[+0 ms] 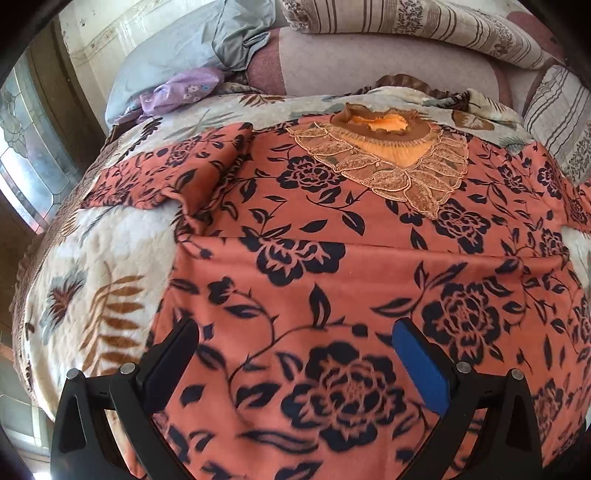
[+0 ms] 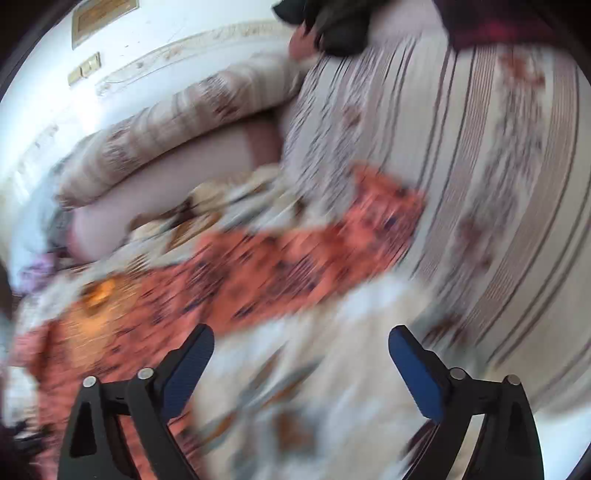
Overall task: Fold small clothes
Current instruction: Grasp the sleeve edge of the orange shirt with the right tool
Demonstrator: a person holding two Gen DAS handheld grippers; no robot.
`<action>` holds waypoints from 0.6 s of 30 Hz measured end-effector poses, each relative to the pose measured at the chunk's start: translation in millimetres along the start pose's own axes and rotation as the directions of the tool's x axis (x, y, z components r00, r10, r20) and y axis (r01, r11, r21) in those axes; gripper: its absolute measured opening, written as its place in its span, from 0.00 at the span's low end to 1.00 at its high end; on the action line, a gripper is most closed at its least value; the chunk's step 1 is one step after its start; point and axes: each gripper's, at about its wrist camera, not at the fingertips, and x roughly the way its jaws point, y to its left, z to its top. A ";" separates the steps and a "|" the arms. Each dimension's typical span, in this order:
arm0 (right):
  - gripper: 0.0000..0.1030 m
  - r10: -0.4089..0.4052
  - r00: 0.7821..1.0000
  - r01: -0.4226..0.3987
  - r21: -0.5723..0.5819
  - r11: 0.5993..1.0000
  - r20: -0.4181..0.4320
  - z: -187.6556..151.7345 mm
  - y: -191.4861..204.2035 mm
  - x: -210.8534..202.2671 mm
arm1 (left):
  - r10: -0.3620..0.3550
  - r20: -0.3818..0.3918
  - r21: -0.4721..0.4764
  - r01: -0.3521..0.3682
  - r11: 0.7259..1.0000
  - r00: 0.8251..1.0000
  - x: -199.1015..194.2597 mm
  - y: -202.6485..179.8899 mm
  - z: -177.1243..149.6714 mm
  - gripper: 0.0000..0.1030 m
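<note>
Left wrist view: coral black-flowered blouse [image 1: 332, 236] spread flat; left gripper [image 1: 295, 354] released above it.
Right wrist view: right gripper [image 2: 301, 354] released (blurred) over cream leaf-print blanket [image 2: 332, 387].

Bedroom, daylit from the left

A leaded-glass window [image 1: 26, 155] glows at far left; striped floral pillows [image 1: 424, 26] rest against the pale wall [image 2: 155, 33] behind the bed.

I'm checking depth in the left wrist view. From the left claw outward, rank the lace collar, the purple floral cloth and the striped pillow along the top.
1. lace collar, straight ahead on the orange floral garment, right of centre.
2. purple floral cloth, beyond the garment, upper left.
3. striped pillow, at the top, right.

The left claw is open.
</note>
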 end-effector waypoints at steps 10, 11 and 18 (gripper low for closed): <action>0.71 -0.360 0.933 0.336 -0.408 0.849 0.019 86.5 -13.0 143.5 | -0.084 0.033 -0.110 0.087 0.990 0.996 24.0 16.0 -21.8 1.00; 0.71 -0.382 0.924 0.341 -0.421 0.841 -0.014 85.6 -16.8 157.1 | -0.084 0.034 -0.110 0.088 0.990 0.996 23.9 16.0 -22.1 1.00; 0.06 -0.234 0.938 0.177 -0.227 0.958 -0.256 98.2 -38.8 163.2 | -0.094 0.069 -0.105 0.101 0.989 0.993 30.1 17.4 -20.9 1.00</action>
